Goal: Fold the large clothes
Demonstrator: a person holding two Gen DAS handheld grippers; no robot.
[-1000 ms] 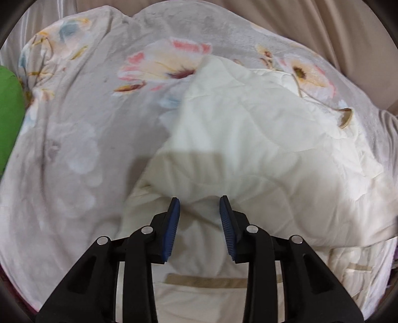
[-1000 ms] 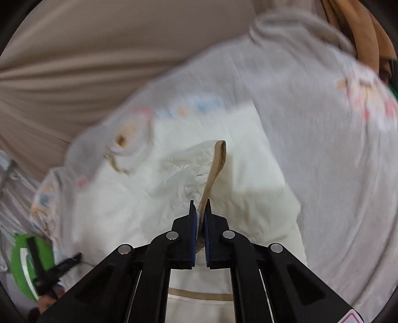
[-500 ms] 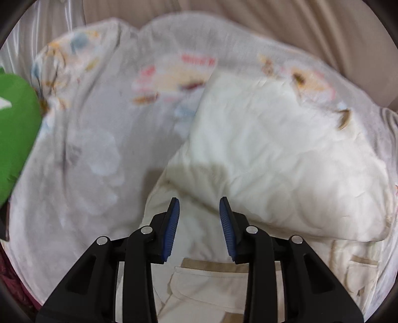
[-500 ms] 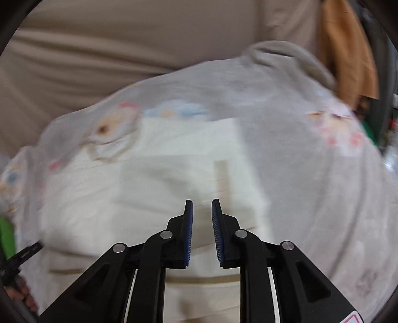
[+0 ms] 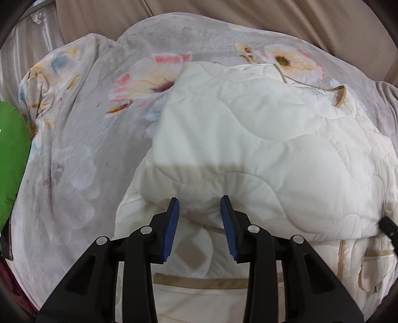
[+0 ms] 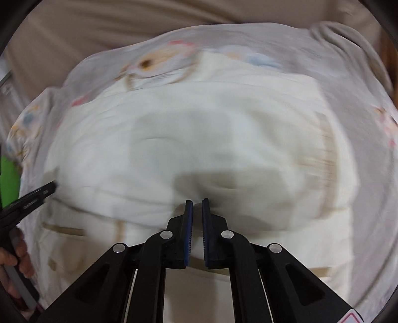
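A cream quilted garment (image 5: 261, 149) with tan trim lies folded over on a floral bedsheet (image 5: 82, 139). My left gripper (image 5: 199, 202) stands at the near edge of the upper fold. Its jaws are partly apart, with the thick fold bulging between the pads. The right wrist view is blurred. There my right gripper (image 6: 197, 202) sits at the near edge of the same garment (image 6: 199, 139), its jaws closing to a narrow slit on a pinch of cream fabric. A tip of the right gripper (image 5: 388, 226) shows at the right edge of the left wrist view. The left gripper (image 6: 32, 196) shows at the left of the right wrist view.
A bright green object (image 5: 10, 161) lies at the sheet's left edge. Beige fabric (image 5: 298, 22) hangs behind the bed. A hand (image 6: 15, 253) holds the left gripper's handle. Pockets with tan edging (image 5: 373, 261) lie on the lower garment layer.
My right gripper let go of the tan-trimmed edge it held up, opened, sank to the near fold and closed again. The left gripper shifted slightly sideways with the same jaw width.
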